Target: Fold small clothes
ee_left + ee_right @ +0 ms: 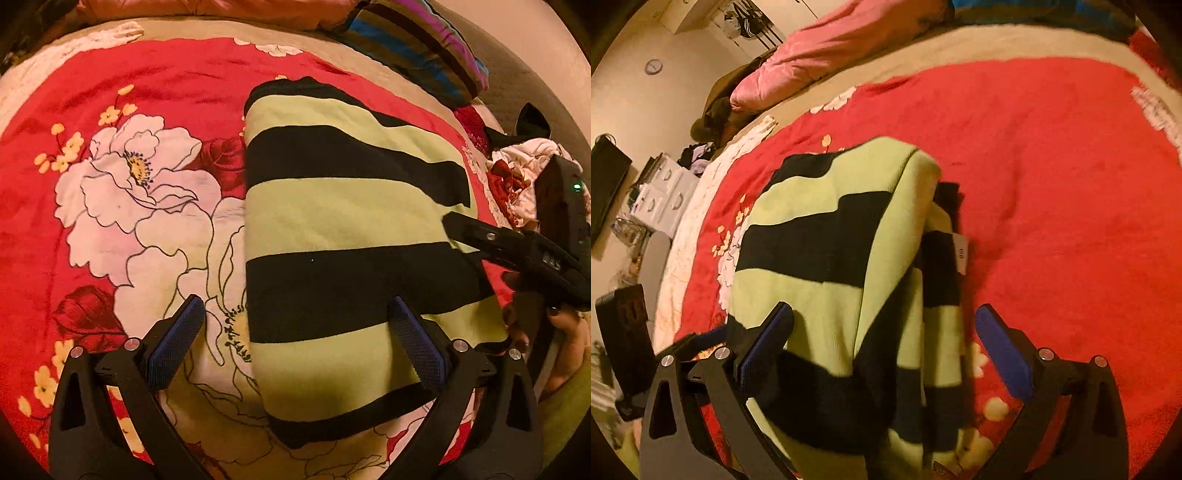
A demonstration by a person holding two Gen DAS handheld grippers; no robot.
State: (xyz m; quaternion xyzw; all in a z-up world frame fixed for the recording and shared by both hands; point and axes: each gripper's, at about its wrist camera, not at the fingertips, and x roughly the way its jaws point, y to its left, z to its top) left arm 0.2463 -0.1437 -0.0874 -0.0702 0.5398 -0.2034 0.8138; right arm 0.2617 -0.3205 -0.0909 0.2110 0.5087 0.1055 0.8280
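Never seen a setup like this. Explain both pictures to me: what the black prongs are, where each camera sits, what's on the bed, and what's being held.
No robot arm here: a person carries a two-finger gripper in each hand, and a fisheye camera on each looks forward along its fingers. The black prongs with blue pads at the bottom of each picture are those fingers.

The left wrist view shows the left gripper, open, over the striped sweater. The right gripper enters from the right edge, with the person's hand below it.

The right wrist view shows that same right gripper, also open.

The green-and-black sweater lies partly folded on a red floral blanket. Neither gripper is clamping anything.
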